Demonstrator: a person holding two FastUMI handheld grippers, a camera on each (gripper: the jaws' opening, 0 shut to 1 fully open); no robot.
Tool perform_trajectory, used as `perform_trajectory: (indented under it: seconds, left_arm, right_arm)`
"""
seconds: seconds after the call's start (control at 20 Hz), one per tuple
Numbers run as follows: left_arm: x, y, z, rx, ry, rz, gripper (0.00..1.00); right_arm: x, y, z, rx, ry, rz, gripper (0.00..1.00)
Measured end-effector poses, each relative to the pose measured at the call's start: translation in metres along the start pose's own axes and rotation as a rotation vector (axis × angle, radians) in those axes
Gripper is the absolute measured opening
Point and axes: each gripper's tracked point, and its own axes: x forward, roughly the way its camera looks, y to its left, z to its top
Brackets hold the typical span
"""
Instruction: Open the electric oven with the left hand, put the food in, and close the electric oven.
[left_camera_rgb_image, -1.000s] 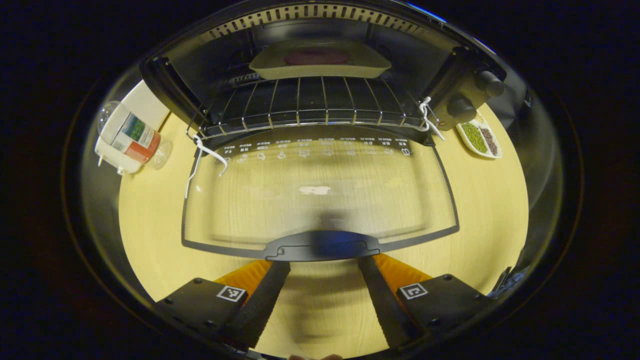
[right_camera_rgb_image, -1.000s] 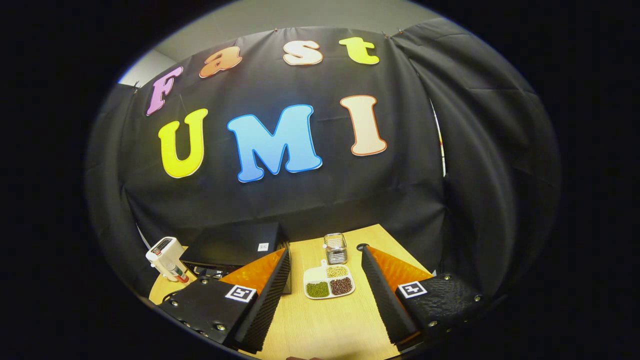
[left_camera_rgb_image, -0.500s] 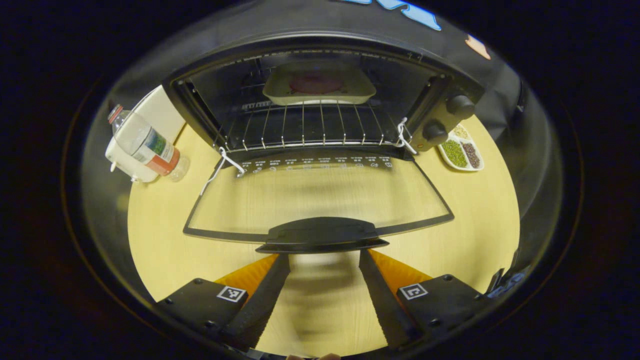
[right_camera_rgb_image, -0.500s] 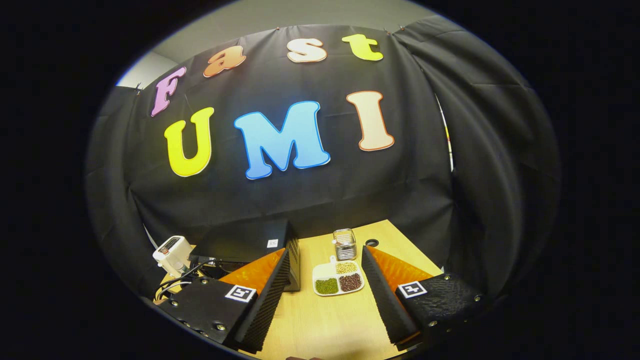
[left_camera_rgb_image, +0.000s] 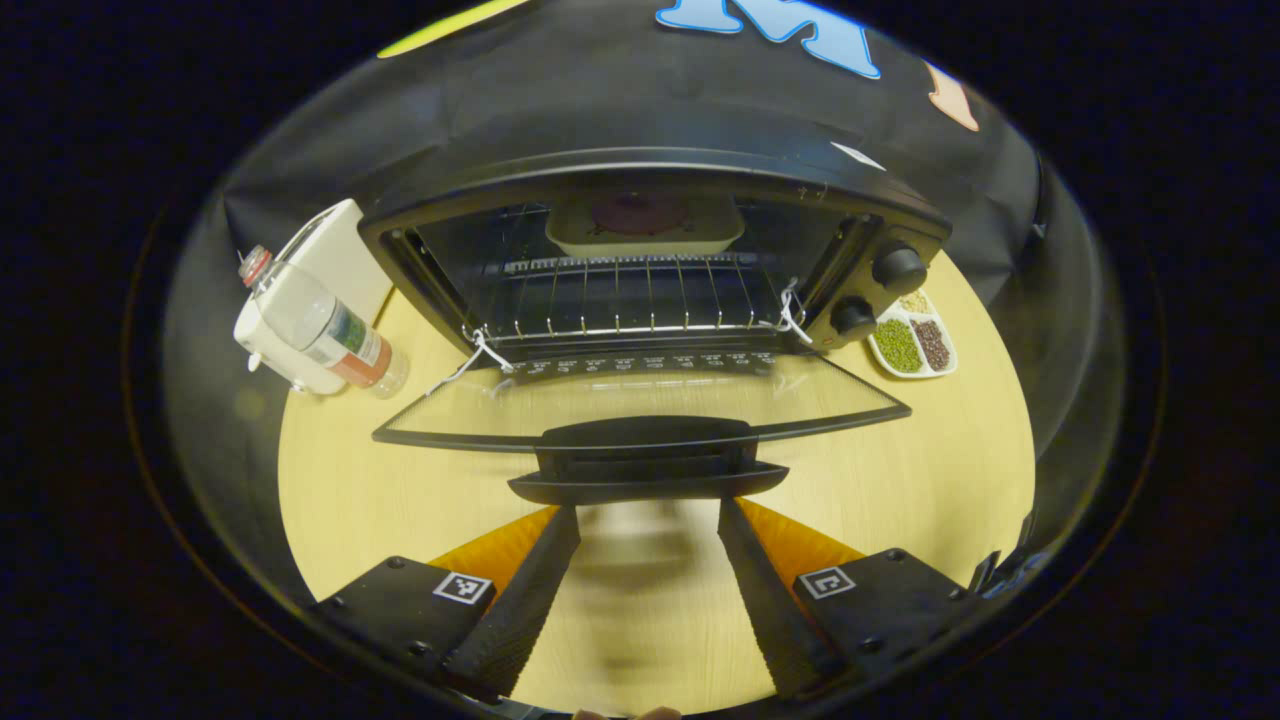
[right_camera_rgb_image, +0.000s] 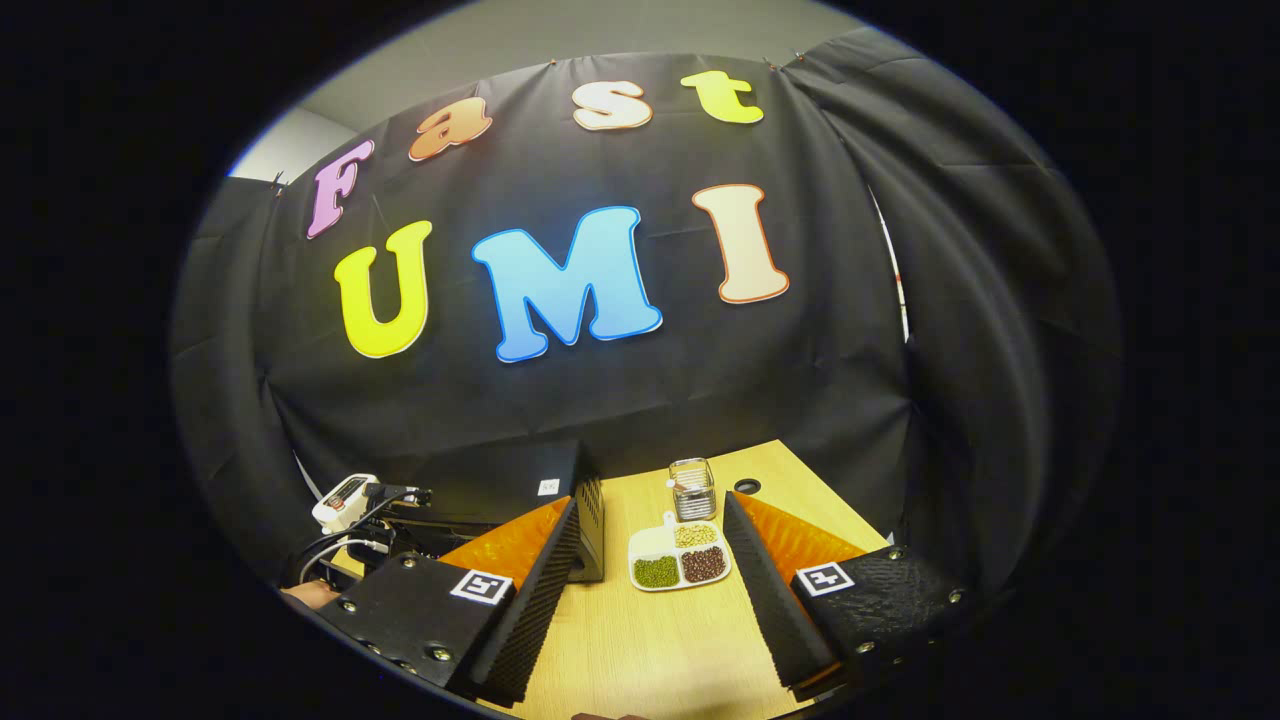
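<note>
1. The left claw (left_camera_rgb_image: 648, 520) is hanging released, just short of the oven door (left_camera_rgb_image: 640, 425).
2. The right claw (right_camera_rgb_image: 650, 590) is gaping empty over the pale wooden bench (right_camera_rgb_image: 650, 650).
3. The food tray (left_camera_rgb_image: 645, 222) is sitting inside the electric oven (left_camera_rgb_image: 650, 250).
4. A bean dish (right_camera_rgb_image: 680, 565) is lying on the bench, with black cloth hanging behind.

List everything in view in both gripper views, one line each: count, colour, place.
electric oven: 1, black, back of the table, door open
oven door: 1, glass in a black frame, hinged down toward the camera
door handle: 1, black, front edge of the door, just ahead of the left fingers
wire rack: 1, metal, inside the oven
food tray: 1, pale with dark food, on the rack at the back
knobs: 2, black, oven's right side
water bottle: 1, clear, left of the oven
white appliance: 1, behind the bottle
divided dish: 1, white, holding beans, right of the oven
jar: 1, clear, behind the dish
table: 1, light wood
left gripper: open, empty
right gripper: open, empty
</note>
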Motion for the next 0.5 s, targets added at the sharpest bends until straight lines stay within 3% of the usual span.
perform_trajectory:
  seconds: [0.05, 0.35, 0.5]
  left_arm:
    - [-0.002, 0.000, 0.002, 0.000, -0.005, 0.003, 0.99]
    - [-0.008, 0.001, 0.018, 0.004, -0.051, 0.026, 0.93]
    - [-0.020, 0.005, 0.027, 0.019, -0.102, 0.061, 0.96]
  right_arm:
    - [0.001, -0.003, 0.001, 0.006, -0.001, -0.006, 0.88]
    - [0.002, -0.012, -0.001, 0.021, 0.001, -0.021, 0.88]
    - [0.001, -0.012, -0.001, 0.013, 0.005, -0.010, 0.88]
